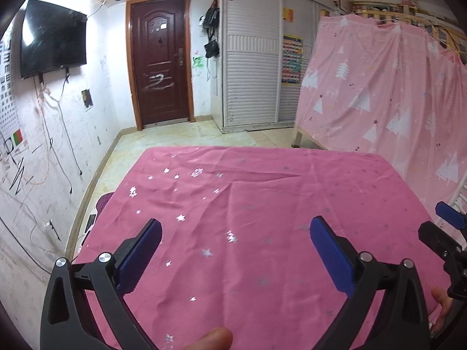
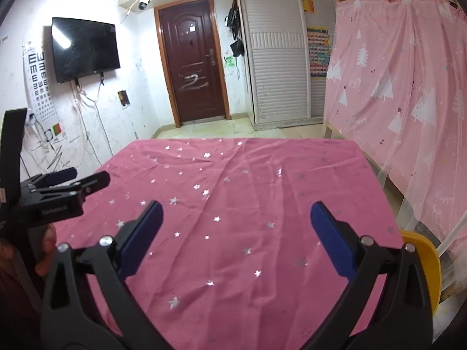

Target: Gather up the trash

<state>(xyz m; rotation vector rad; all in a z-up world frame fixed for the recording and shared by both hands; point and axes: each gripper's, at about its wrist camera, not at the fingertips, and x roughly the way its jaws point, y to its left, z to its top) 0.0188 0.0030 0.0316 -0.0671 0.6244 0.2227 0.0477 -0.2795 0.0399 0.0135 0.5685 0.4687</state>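
My left gripper (image 1: 235,227) is open and empty, held over a table covered with a pink cloth with silver stars (image 1: 262,204). My right gripper (image 2: 236,213) is open and empty over the same cloth (image 2: 248,189). No trash shows on the cloth in either view. The right gripper's side shows at the right edge of the left wrist view (image 1: 446,233). The left gripper shows side-on at the left of the right wrist view (image 2: 81,180).
A pink curtain with white trees (image 1: 379,87) hangs over a wooden frame right of the table. A yellow chair (image 2: 423,262) stands at the table's right side. A purple object (image 1: 102,202) sits low left of the table. A dark door (image 1: 159,58) and white wardrobes (image 1: 251,73) stand beyond.
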